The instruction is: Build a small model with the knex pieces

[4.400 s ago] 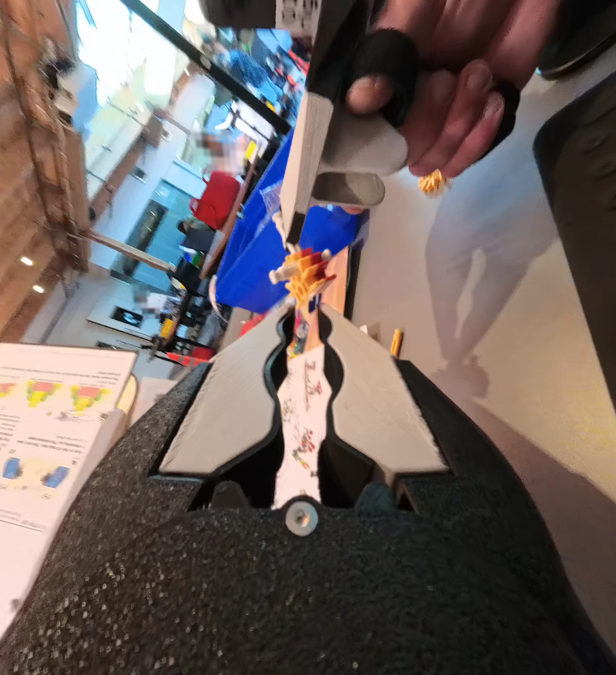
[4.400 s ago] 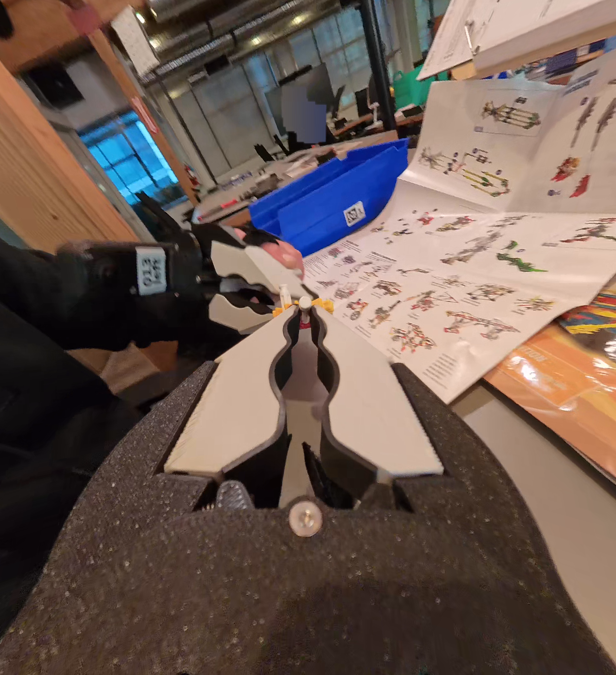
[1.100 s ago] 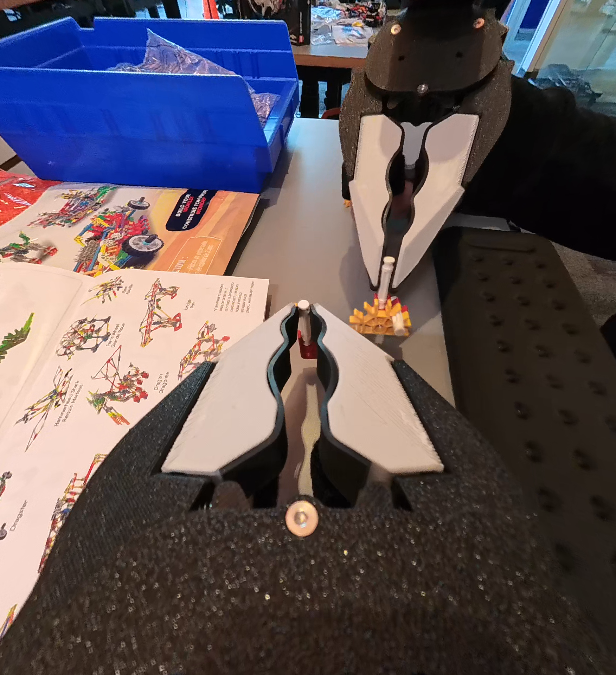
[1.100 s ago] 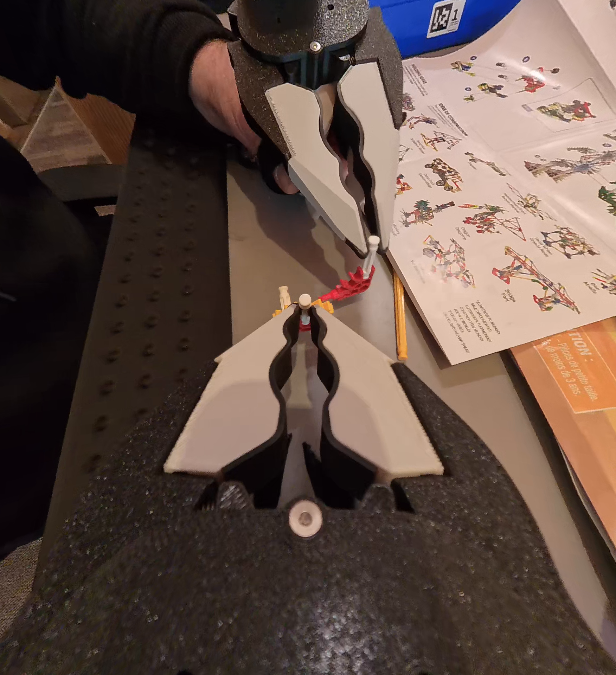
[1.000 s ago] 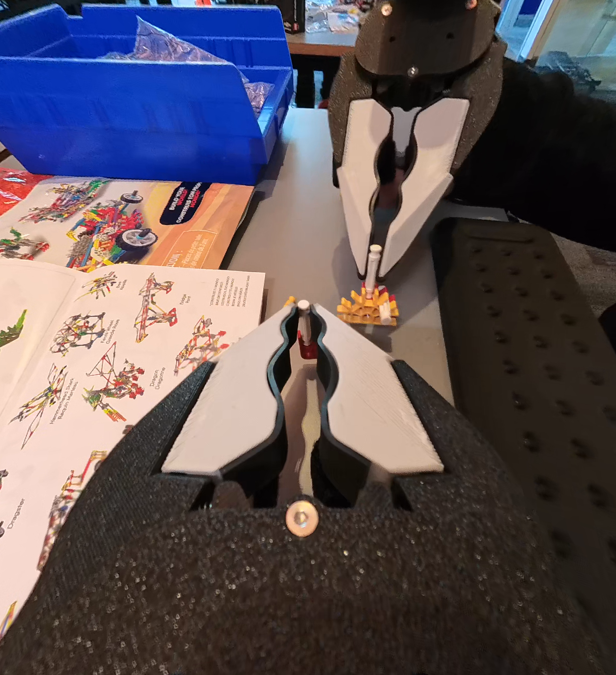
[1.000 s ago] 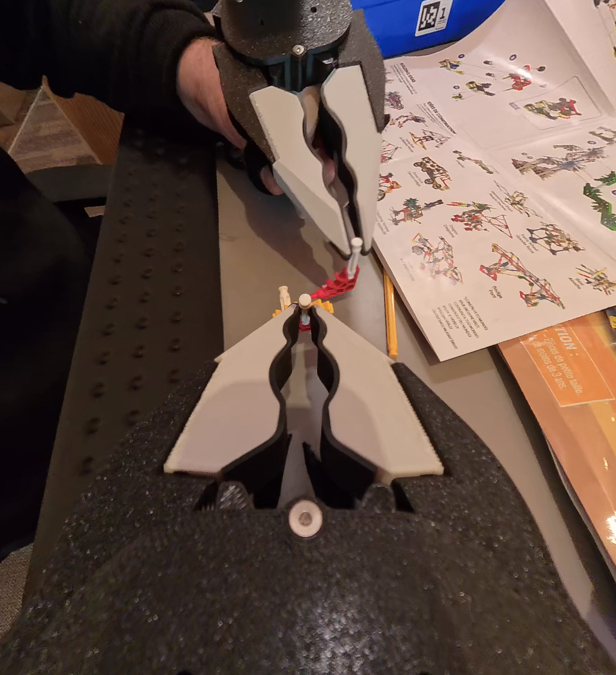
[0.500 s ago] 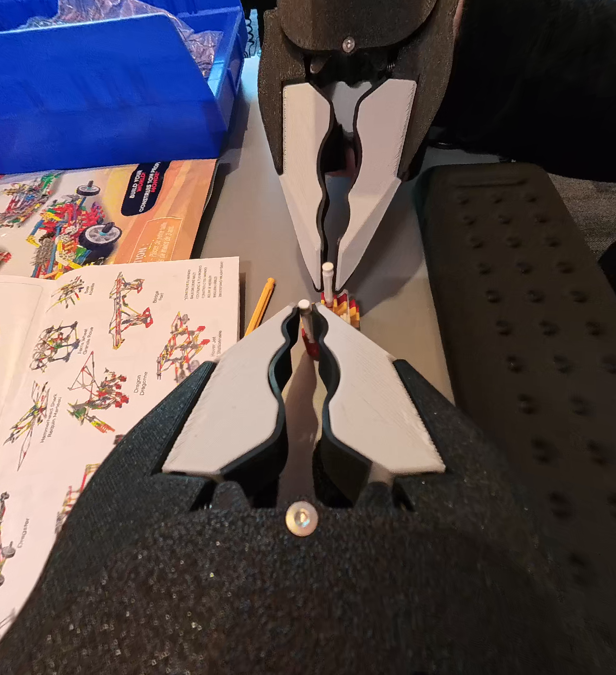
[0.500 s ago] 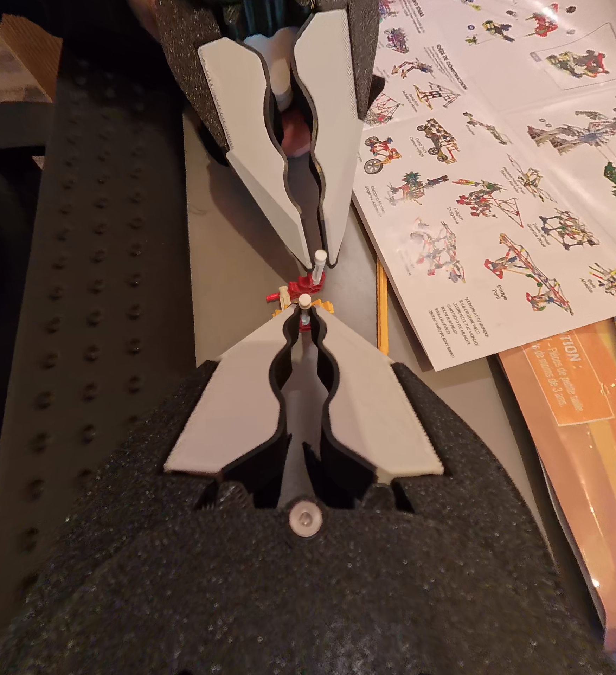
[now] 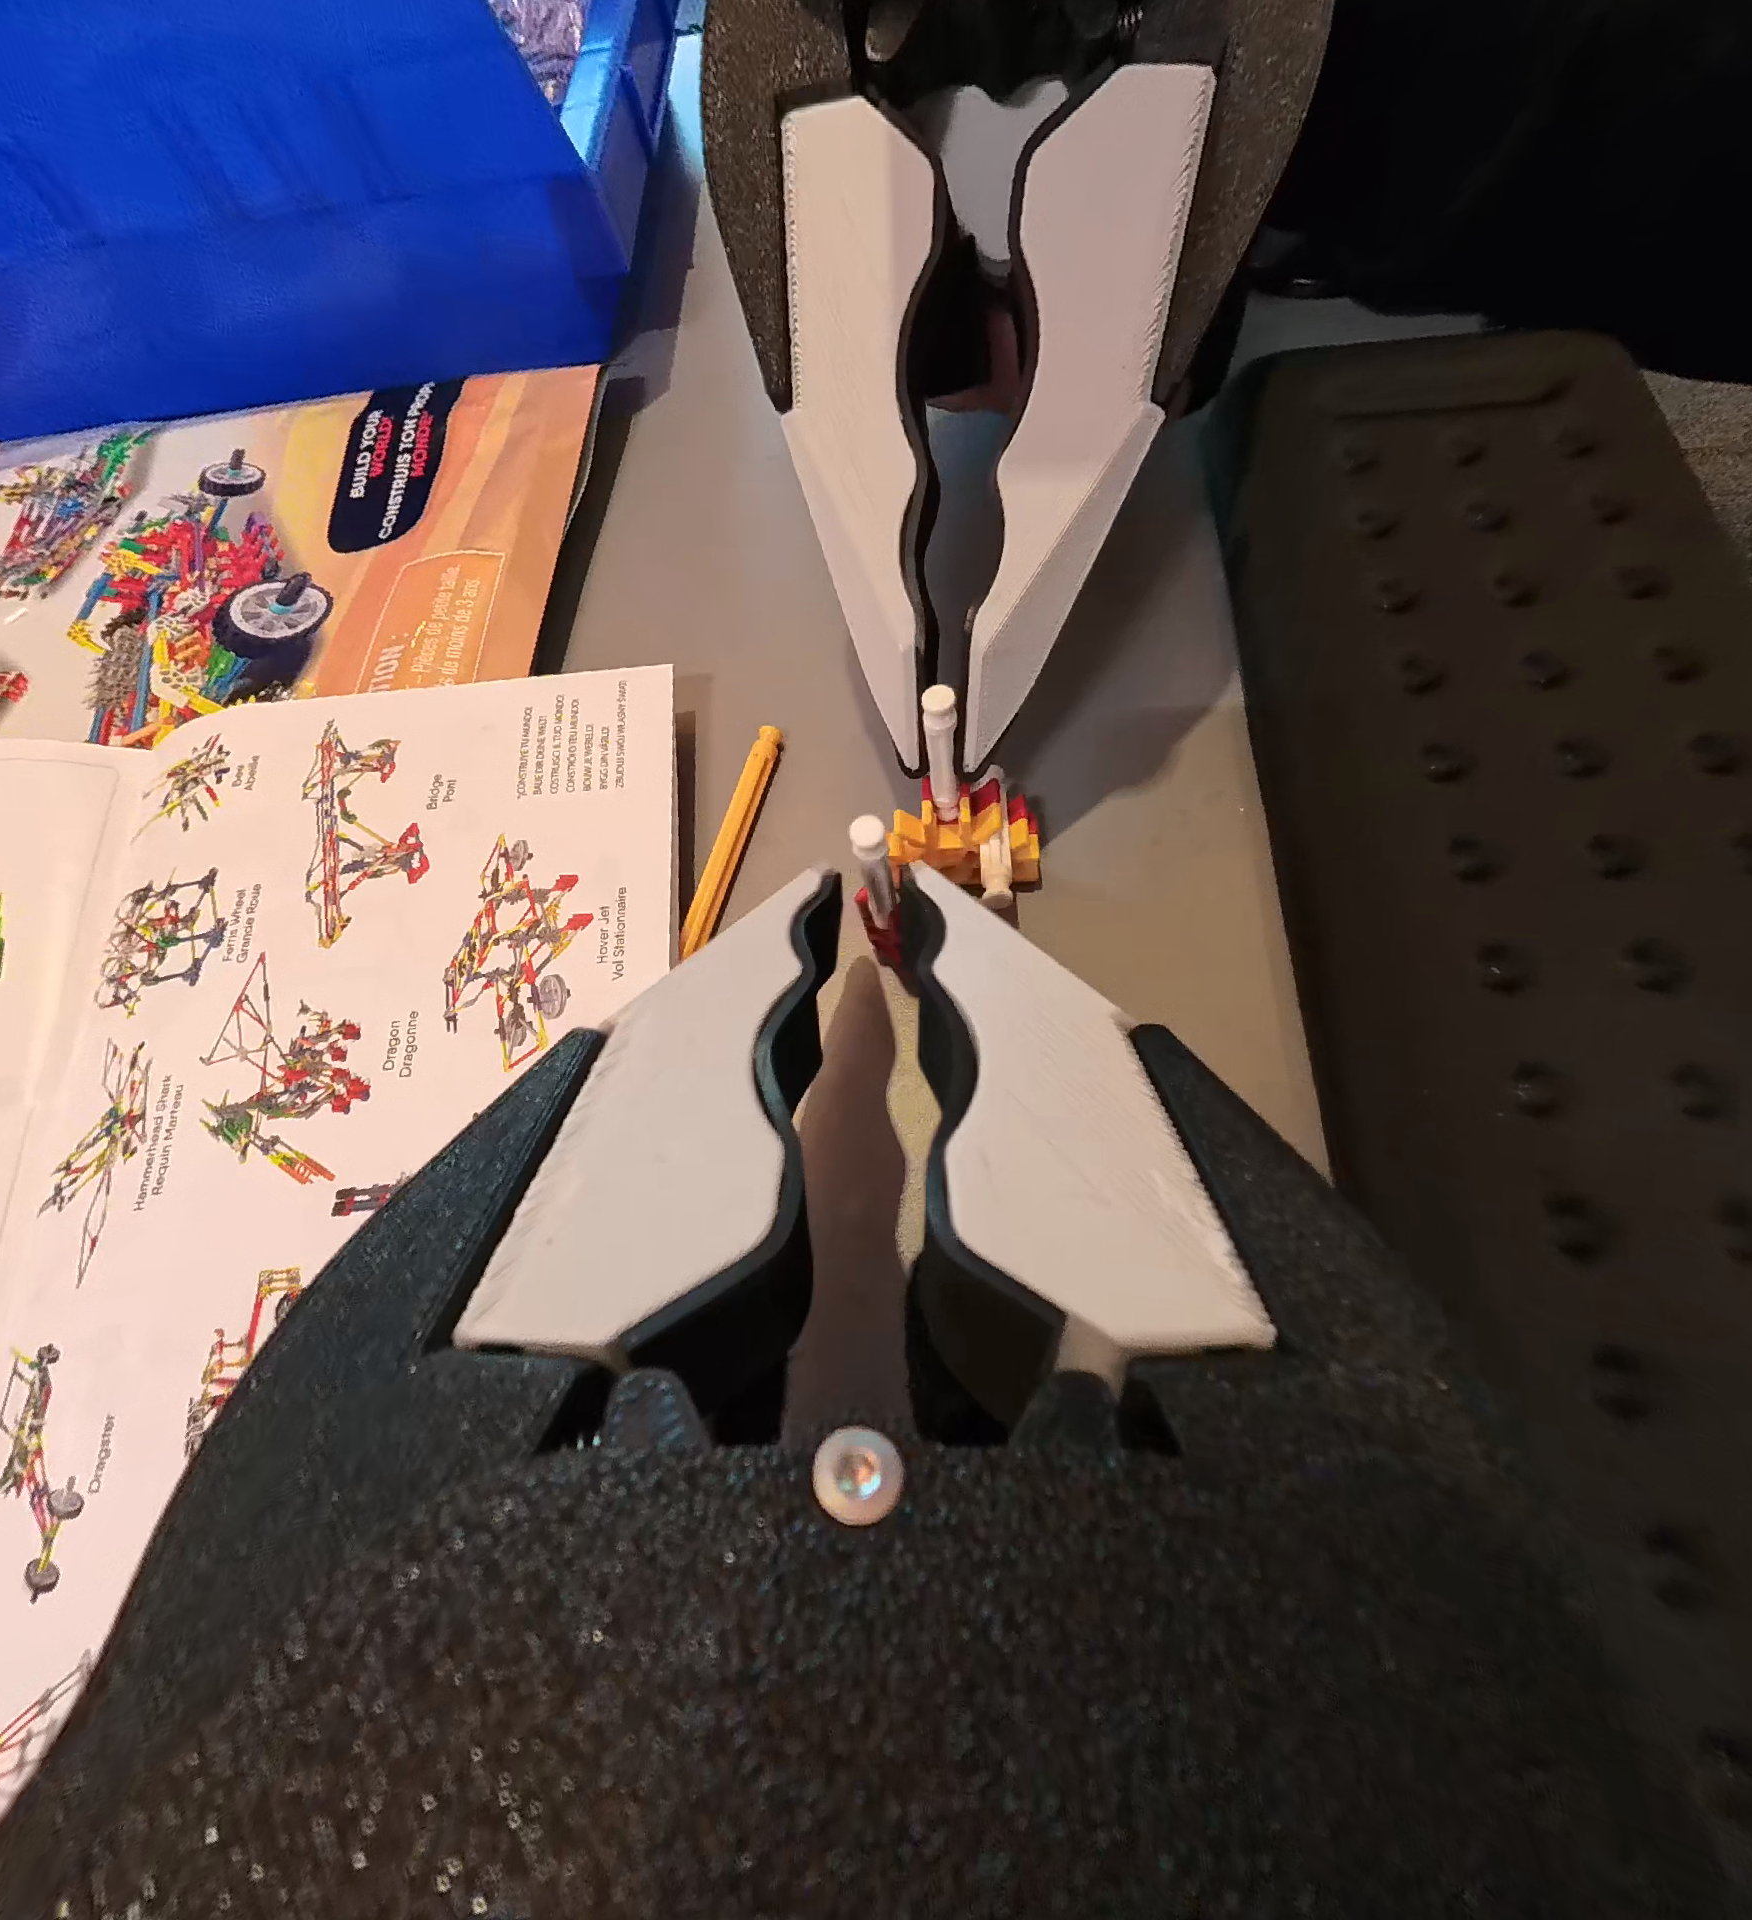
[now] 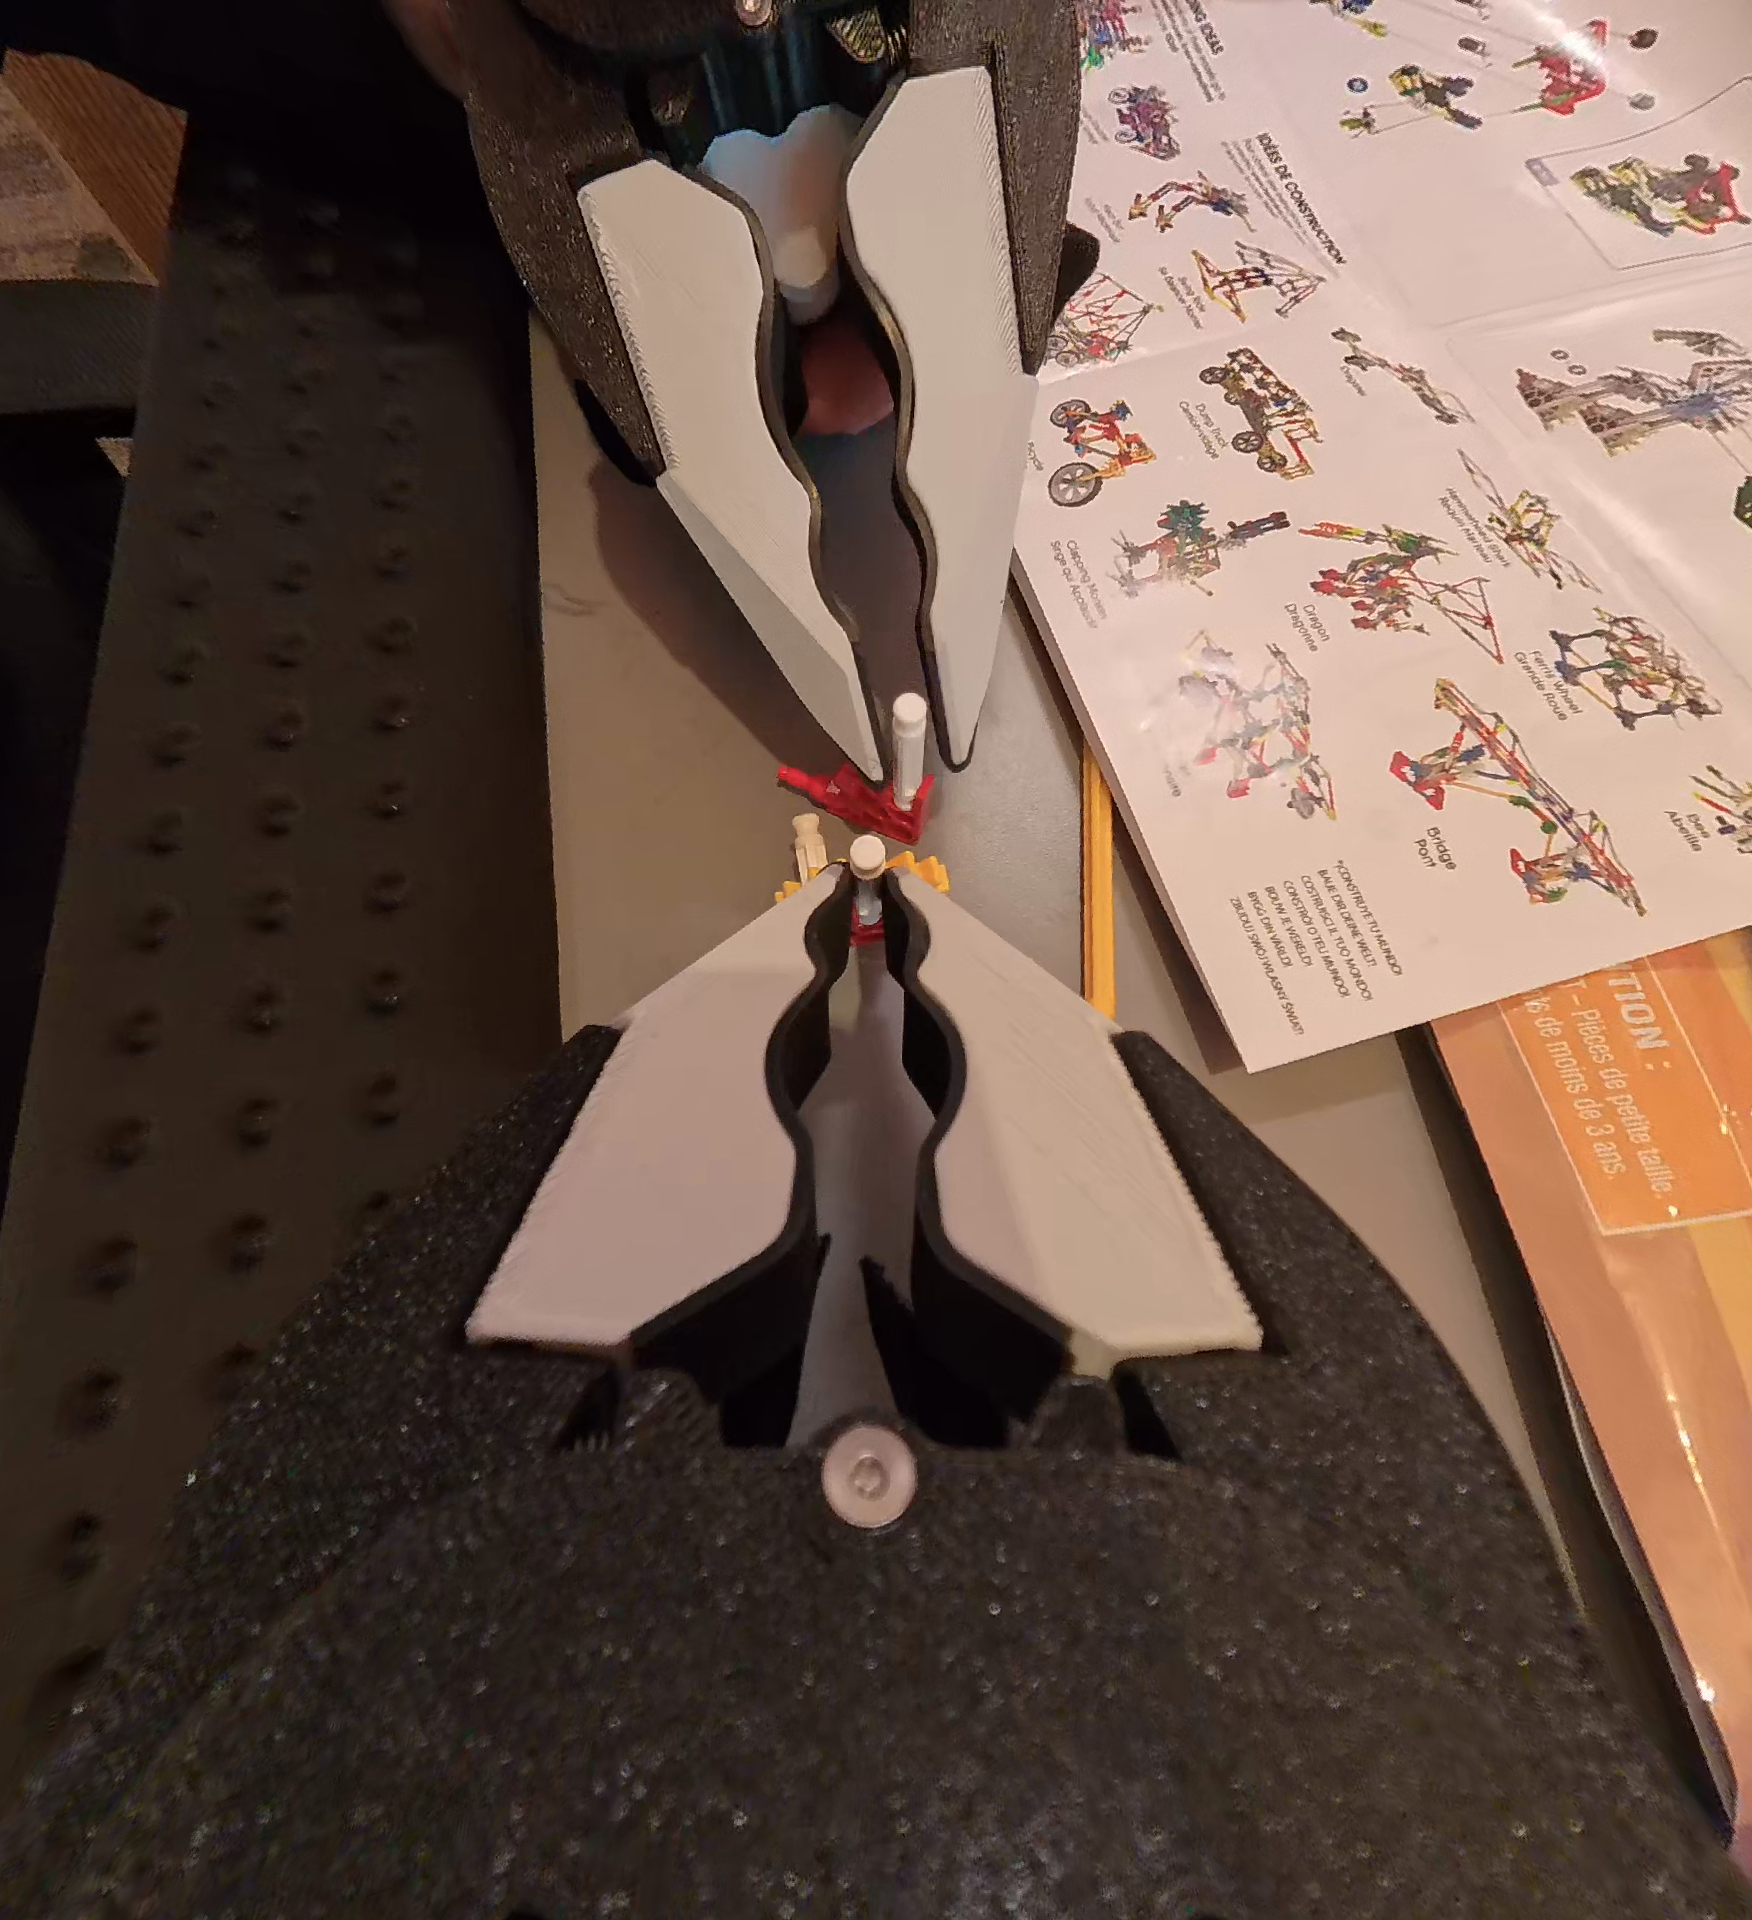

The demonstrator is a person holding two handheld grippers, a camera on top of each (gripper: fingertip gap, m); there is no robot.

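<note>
My left gripper (image 9: 874,883) is shut on a short white rod (image 9: 870,862) with a red connector (image 9: 882,935) on its lower end. My right gripper (image 10: 867,878) is shut on another white rod (image 10: 867,862) fixed in a yellow and red connector cluster (image 9: 965,831). The two grippers point tip to tip, low over the grey table (image 9: 726,520). In the right wrist view the left gripper (image 10: 908,764) holds the red connector (image 10: 856,795) just beyond the yellow cluster (image 10: 919,868); I cannot tell if they touch. The right gripper (image 9: 939,753) shows opposite in the left wrist view.
A black dimpled mat (image 9: 1526,935) lies along one side. A white instruction sheet (image 9: 280,935), an orange printed box (image 9: 404,540) and a blue bin (image 9: 228,208) lie on the other side. A loose yellow rod (image 9: 732,831) lies beside the sheet. My left and right fingertips are right by each other.
Both grippers came down from mid-air to the table, then closed in until their tips almost meet. The red connector has turned and now sits right by the yellow cluster.
</note>
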